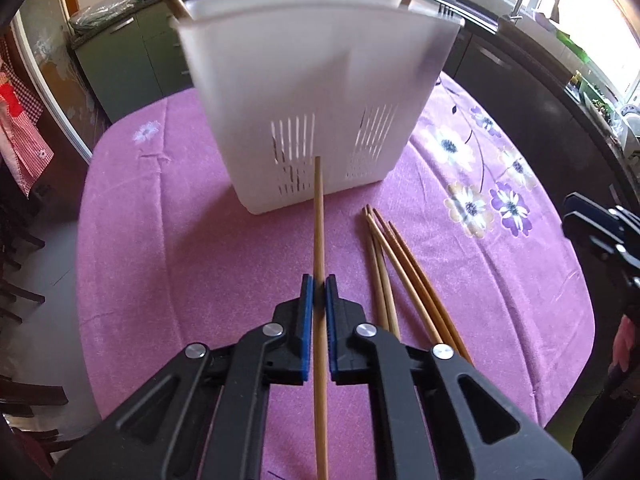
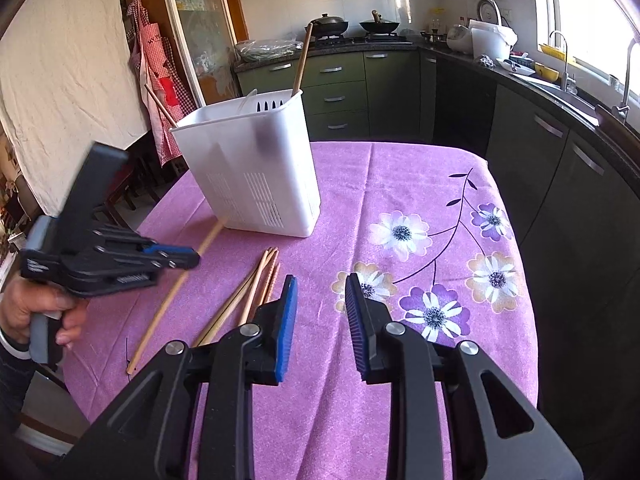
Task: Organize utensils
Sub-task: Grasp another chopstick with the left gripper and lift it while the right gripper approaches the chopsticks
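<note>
1. While the left tongs (image 1: 319,289) pinch a single bamboo chopstick (image 1: 319,216) between their blue pads, the job is to get its far tip up over the rim of the white holder (image 1: 304,92) straight ahead.
2. Best to lift until the tip clears that rim, tilt the stick closer to upright, and let go only once it is well inside; it is gripped about midway, so it may swing.
3. Right tongs (image 2: 321,309) are spread and hold nothing, hovering above the flowered cloth, free for the loose bundle of chopsticks (image 2: 256,288) lying on the bench (image 2: 420,168) just to their left.
4. That bundle lies near the holder's base, to the right of the held stick, fanned and overlapping.
5. Holder: smooth matte plastic, tall with slotted walls, two sticks already leaning inside.
6. Chopsticks: thin, round, tapered, pale wood. Cloth: soft pink-purple, slightly wrinkled, likely some drag.
</note>
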Demonstrator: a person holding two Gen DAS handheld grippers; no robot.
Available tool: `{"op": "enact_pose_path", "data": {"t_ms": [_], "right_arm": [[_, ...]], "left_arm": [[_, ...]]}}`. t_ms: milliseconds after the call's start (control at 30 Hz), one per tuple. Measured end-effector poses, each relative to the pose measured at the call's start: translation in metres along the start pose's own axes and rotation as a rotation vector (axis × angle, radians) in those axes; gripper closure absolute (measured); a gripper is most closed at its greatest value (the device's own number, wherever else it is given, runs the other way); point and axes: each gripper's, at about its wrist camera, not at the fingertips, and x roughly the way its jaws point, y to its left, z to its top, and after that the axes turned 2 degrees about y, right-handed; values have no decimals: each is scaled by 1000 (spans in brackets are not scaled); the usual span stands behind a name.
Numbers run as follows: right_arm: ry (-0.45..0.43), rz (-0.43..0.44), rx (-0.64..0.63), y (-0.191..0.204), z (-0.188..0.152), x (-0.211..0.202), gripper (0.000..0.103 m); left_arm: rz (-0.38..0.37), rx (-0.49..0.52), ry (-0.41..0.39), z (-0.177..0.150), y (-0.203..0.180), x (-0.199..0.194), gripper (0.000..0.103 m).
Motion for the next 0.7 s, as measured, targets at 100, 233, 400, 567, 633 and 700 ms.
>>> {"op": "enact_pose_path", "data": {"t_ms": [100, 233, 400, 567, 633, 700], "right_arm": [[10, 5, -1, 1, -1, 4, 75], [27, 9, -12, 4, 0, 11, 75], [54, 21, -18, 8, 0, 20, 71], [74, 18, -37, 14, -1, 25, 71], [83, 17, -43, 16, -1, 28, 71], [96, 21, -48, 19, -1, 32, 71]], "left_arm": [[-8, -8, -72, -5, 6, -34, 97], [4, -9, -159, -14, 10, -72, 97], [-1, -13, -245, -36, 16, -109, 97], [6, -5, -292, -64, 17, -129, 97], [11, -1, -307, -72, 17, -134, 97], [13, 3, -314, -78, 16, -137, 97]]}}
